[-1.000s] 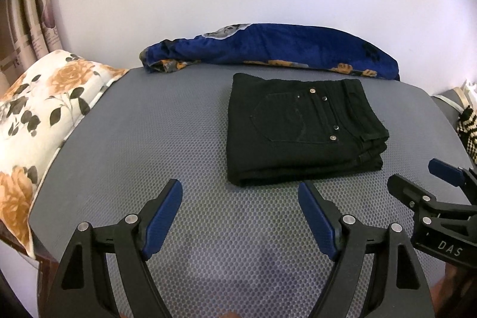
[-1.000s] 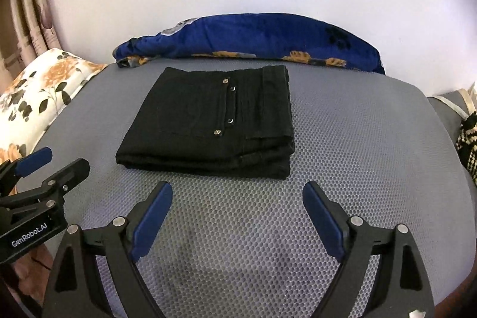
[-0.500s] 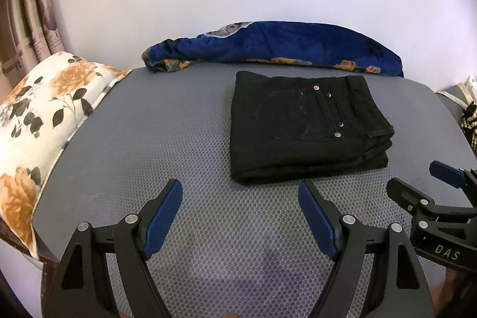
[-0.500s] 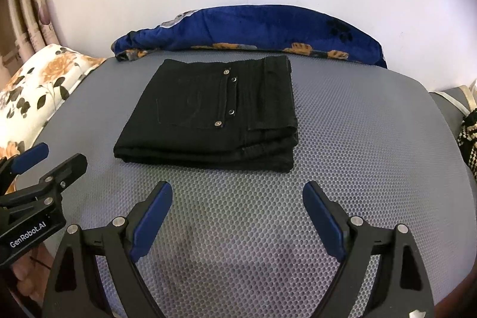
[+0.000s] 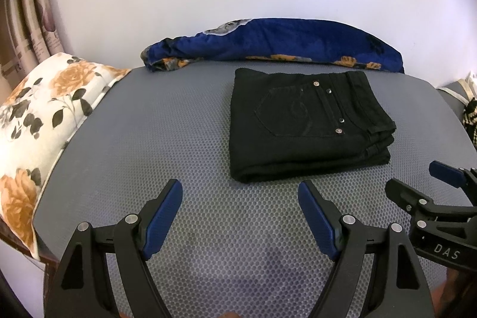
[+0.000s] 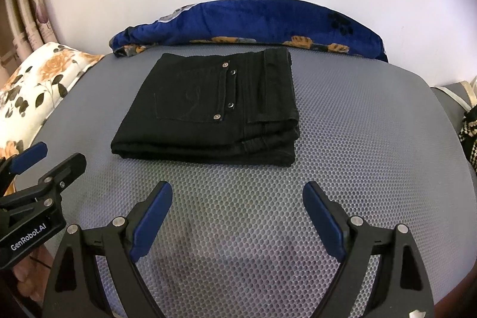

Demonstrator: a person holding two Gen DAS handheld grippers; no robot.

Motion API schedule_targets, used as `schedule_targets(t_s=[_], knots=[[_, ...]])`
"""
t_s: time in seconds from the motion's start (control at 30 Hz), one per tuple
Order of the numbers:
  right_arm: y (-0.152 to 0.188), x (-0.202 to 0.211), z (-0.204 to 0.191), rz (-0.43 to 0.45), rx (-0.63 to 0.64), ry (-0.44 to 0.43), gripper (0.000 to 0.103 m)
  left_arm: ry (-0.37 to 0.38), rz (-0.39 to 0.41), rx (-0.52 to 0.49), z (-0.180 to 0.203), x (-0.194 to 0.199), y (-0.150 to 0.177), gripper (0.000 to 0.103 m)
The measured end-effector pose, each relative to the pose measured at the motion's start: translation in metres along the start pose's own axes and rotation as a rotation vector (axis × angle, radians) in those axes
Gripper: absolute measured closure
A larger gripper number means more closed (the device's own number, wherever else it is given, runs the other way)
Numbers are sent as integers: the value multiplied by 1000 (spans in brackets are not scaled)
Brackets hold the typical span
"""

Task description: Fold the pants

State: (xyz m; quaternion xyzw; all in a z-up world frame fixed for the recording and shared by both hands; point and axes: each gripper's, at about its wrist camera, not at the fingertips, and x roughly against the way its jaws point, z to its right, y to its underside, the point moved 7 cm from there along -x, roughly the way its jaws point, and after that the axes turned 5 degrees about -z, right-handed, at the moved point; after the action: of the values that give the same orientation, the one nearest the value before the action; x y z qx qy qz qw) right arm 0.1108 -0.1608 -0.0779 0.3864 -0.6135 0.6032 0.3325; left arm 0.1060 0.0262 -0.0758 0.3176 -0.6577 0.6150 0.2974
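Note:
Black pants [image 5: 307,124] [image 6: 211,109] lie folded into a neat rectangular stack on the grey mesh mat [image 5: 167,121] [image 6: 357,121], back pocket and rivets facing up. My left gripper [image 5: 240,191] hovers over the mat in front of the stack, open, with nothing between its blue pads. My right gripper [image 6: 237,191] also stands open and empty, just in front of the stack's near edge. Each gripper shows in the other's view: the right gripper [image 5: 417,181] at the right edge, the left gripper [image 6: 56,154] at the left edge.
A rolled dark blue floral blanket [image 5: 274,46] [image 6: 253,26] lies along the white wall behind the pants. A white pillow with orange flowers [image 5: 38,115] [image 6: 32,85] borders the mat on the left. A patterned bag with straps [image 6: 468,115] sits at the right edge.
The pants appear slightly lower and larger in the right wrist view as that gripper tilted a little; neither gripper has opened, shut or touched anything.

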Motion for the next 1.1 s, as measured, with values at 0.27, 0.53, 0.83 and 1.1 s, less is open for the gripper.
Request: schedule_targets(t_s=[0.27, 0.53, 0.83, 1.1], knots=[[1, -2, 1, -6, -5, 5, 16, 4, -1, -3, 1, -1, 1, 23], [3, -5, 1, -17, -11, 6, 16, 3, 7, -10, 2, -2, -1, 23], [5, -7, 1, -26, -12, 9, 16, -3, 10, -18, 5, -3, 0, 23], [6, -10, 0, -32, -13, 9, 16, 0, -4, -21, 5, -6, 1, 23]])
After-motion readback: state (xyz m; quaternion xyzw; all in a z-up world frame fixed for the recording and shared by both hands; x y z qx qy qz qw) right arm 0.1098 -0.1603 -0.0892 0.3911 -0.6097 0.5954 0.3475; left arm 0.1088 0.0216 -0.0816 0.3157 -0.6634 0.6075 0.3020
